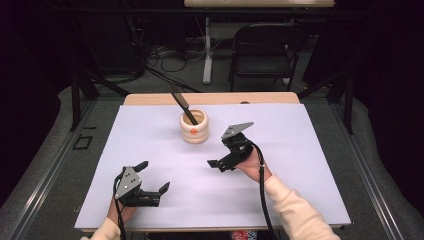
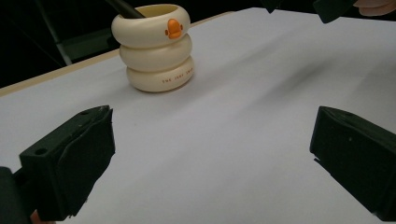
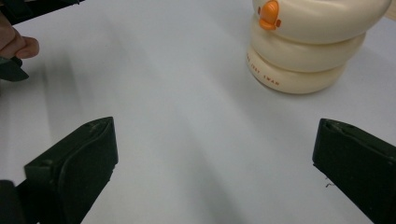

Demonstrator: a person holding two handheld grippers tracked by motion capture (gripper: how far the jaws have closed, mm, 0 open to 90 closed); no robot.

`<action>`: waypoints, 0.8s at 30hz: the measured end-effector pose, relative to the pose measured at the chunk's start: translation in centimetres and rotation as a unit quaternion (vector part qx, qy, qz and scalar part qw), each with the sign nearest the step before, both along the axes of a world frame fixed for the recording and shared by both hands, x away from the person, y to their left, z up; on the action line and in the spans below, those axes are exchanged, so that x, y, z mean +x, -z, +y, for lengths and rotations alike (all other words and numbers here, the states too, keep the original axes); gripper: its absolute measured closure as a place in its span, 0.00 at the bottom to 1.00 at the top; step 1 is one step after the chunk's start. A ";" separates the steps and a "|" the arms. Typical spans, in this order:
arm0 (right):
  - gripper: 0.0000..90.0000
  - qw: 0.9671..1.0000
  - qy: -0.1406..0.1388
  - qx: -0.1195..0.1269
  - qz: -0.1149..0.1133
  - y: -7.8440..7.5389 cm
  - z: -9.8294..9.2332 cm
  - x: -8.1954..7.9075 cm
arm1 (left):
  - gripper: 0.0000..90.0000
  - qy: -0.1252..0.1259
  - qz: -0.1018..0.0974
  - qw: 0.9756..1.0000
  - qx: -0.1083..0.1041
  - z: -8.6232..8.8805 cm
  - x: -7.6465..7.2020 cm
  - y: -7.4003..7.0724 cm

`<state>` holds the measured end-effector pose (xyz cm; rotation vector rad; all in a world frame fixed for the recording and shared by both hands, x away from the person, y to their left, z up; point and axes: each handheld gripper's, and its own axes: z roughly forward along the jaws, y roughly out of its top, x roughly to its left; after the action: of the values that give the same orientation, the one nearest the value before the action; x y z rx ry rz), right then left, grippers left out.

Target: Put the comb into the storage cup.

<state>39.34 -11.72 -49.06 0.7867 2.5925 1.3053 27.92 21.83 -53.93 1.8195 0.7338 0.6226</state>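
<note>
The holder (image 1: 194, 127), a cream ringed pot with an orange beak, stands upright toward the far middle of your white surface (image 1: 300, 150), with a dark tool (image 1: 181, 103) leaning out of it to the far left. Your right hand-held gripper (image 1: 220, 159) hovers just beside it, jaws apart and empty. Your left hand-held gripper (image 1: 153, 176) sits well apart near your edge, jaws spread wide, holding nothing.

In the right gripper view the cream holder (image 3: 308, 42) is cut off at 12 o'clock; the black tool's (image 1: 183, 107) lower end is hidden inside it.
</note>
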 end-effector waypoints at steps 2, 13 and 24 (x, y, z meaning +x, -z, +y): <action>0.00 1.000 0.003 -0.003 0.000 0.0 -0.4 -0.3 | 0.00 0.000 0.000 1.000 0.000 0.0 0.0 0.0; 0.00 1.000 0.020 -0.006 -0.018 -0.3 -3.2 -2.7 | 0.00 0.001 -0.001 1.000 0.000 0.0 -0.1 -0.1; 0.00 0.999 0.032 -0.006 -0.038 -0.4 -5.5 -4.6 | 0.00 -0.002 0.000 1.000 0.002 0.0 -0.1 0.0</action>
<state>34.71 -17.18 -48.67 0.7955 2.4931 1.2752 27.80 21.82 -53.93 1.8219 0.7364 0.6275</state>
